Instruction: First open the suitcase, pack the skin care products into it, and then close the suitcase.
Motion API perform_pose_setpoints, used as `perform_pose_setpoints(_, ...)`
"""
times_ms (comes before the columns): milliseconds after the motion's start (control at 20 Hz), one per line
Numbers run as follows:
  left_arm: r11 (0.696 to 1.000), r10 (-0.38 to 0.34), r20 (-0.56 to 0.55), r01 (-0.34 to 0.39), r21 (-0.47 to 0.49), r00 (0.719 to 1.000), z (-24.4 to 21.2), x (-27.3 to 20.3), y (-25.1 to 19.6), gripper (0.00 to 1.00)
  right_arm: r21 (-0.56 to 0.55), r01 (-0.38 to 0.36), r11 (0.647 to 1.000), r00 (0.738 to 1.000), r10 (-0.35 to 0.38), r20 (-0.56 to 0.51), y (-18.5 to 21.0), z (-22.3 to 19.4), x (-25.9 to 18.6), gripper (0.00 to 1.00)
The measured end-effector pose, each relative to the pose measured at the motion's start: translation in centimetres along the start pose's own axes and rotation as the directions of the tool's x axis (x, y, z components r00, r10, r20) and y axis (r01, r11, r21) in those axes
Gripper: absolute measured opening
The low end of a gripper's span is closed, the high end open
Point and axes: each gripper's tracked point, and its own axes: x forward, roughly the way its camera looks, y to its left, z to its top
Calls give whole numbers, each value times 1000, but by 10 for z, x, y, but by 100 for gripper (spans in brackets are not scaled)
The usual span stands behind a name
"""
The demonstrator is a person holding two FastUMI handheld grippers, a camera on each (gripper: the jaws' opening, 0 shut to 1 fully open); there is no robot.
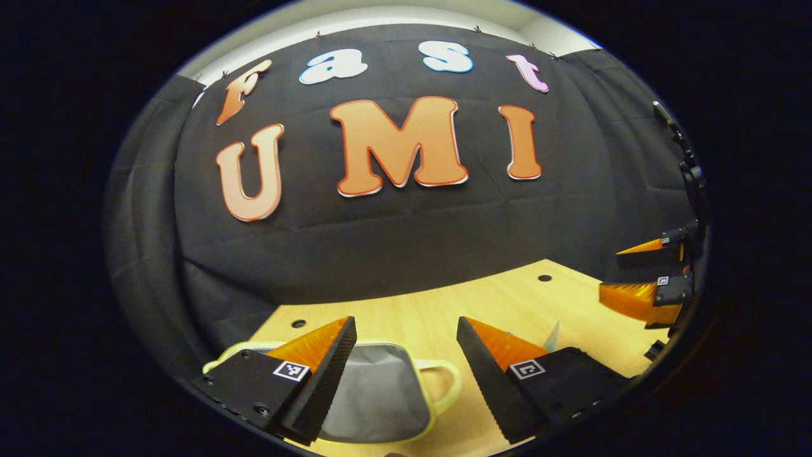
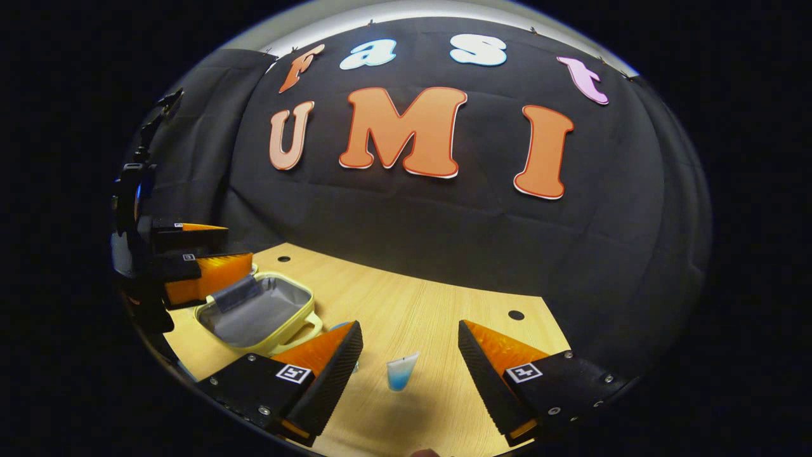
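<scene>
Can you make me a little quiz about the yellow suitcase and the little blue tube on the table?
1. True or false: the suitcase is lying open.
2. What lies on the table ahead of the right gripper: A) the small blue tube, B) a spoon, C) a shoe?
3. Fill in: the left gripper hovers above the ____.

Key:
1. True; its grey lining shows.
2. A.
3. Suitcase; its fingers are apart and hold nothing.
</scene>
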Motion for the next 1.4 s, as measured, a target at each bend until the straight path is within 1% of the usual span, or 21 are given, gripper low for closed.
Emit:
perform_pose_setpoints(150, 1000, -13, 1, 13, -25, 1000, -26, 11, -32, 99, -25, -42, 999, 999, 41, -23, -2, -30, 13, 96)
perform_pose_setpoints(300, 1000, -9, -1, 9, -25, 1000, -57, 27, -55, 98, -11, -79, 997, 996, 79, -28, 1, -56, 32, 96)
perform_pose_setpoints(400, 999, -21, -17, 20, -35, 1000, -80, 38, -73, 99, -1, -96, 995, 994, 96, -43, 4, -73, 46, 96)
perform_pose_setpoints(650, 997, -64, -67, 62, -41, 996, -126, 66, -104, 99, -15, -109, 994, 993, 108, -50, 6, -103, 71, 96)
perform_pose_setpoints(950, 990, -132, -160, 122, -70, 978, -166, 99, -135, 98, -18, -107, 994, 990, 104, -99, 0, -133, 80, 96)
perform_pose_setpoints(1050, 987, -157, -175, 147, -72, 972, -172, 109, -143, 92, -12, -111, 994, 987, 109, -118, -2, -143, 81, 97)
perform_pose_setpoints(1100, 986, -161, -175, 152, -63, 971, -172, 113, -145, 92, -14, -112, 994, 986, 109, -126, -1, -146, 83, 97)
perform_pose_setpoints(1150, 987, -159, -180, 153, -49, 971, -174, 116, -145, 87, -16, -115, 993, 985, 112, -132, -1, -149, 85, 96)
perform_pose_setpoints(1200, 985, -169, -173, 162, -54, 970, -173, 122, -147, 82, -15, -119, 993, 984, 116, -137, -1, -152, 87, 97)
perform_pose_setpoints(1250, 983, -180, -167, 172, -63, 969, -171, 124, -149, 73, -11, -125, 992, 982, 123, -141, 1, -154, 89, 96)
perform_pose_setpoints(1300, 984, -176, -176, 168, -58, 968, -173, 128, -148, 70, -3, -133, 991, 980, 131, -148, 3, -156, 91, 96)
perform_pose_setpoints(1400, 984, -176, -178, 171, -48, 968, -171, 131, -150, 49, 7, -150, 989, 977, 150, -152, 7, -161, 95, 96)
